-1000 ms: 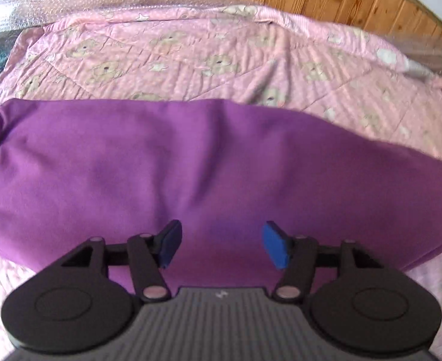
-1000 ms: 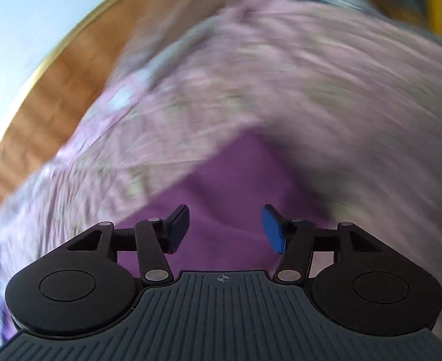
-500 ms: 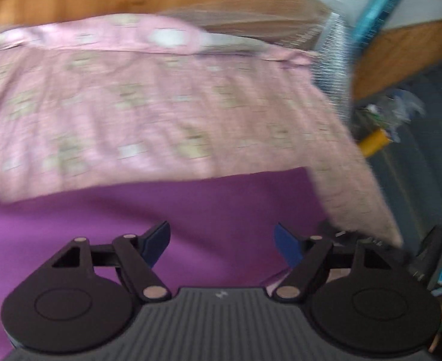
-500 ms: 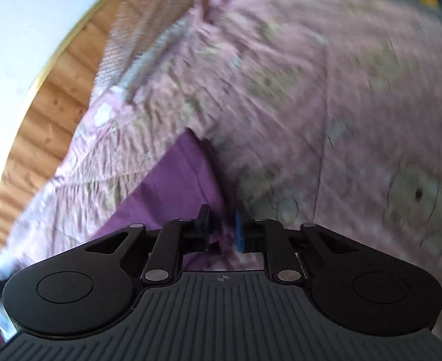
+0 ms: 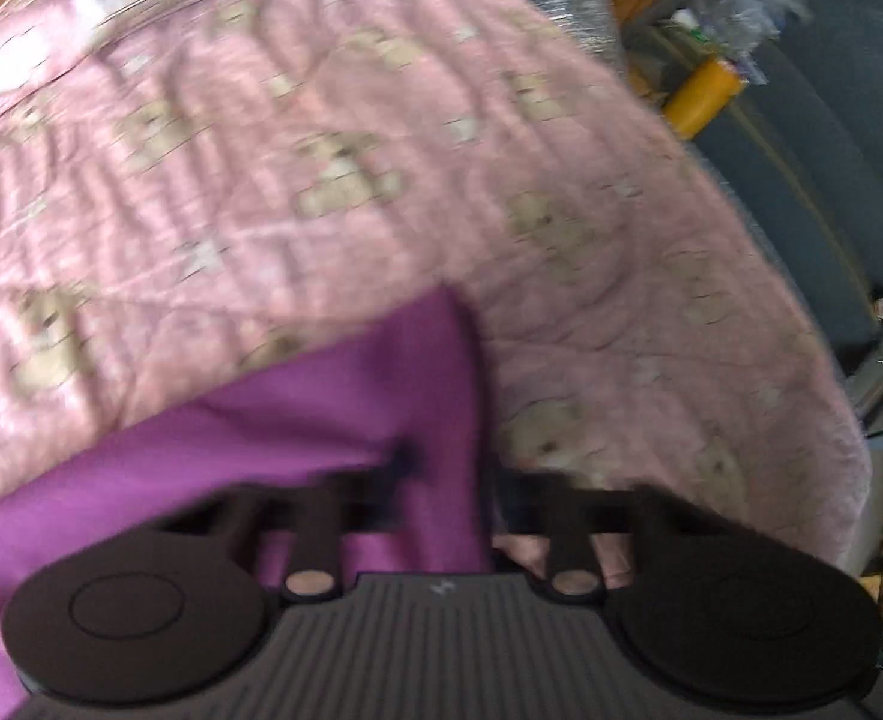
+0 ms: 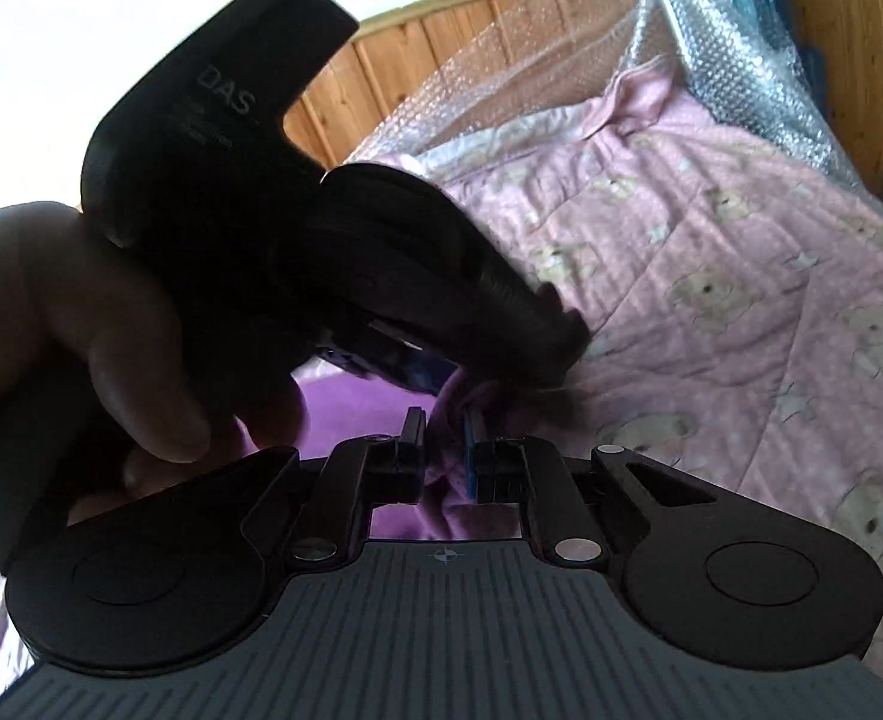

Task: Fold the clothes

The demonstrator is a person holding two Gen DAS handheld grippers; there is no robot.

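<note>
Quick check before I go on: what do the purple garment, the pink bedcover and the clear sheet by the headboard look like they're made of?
Purple garment: soft matte knit, probably cotton jersey; it drapes smoothly with no sheen.
Pink bedcover: quilted cotton-like fabric, matte, with stitched lines and a bear print.
Clear sheet: plastic bubble wrap; see-through, glossy, covered in small bubbles.

Purple garment (image 5: 297,420) on pink quilt (image 5: 333,168)
</note>
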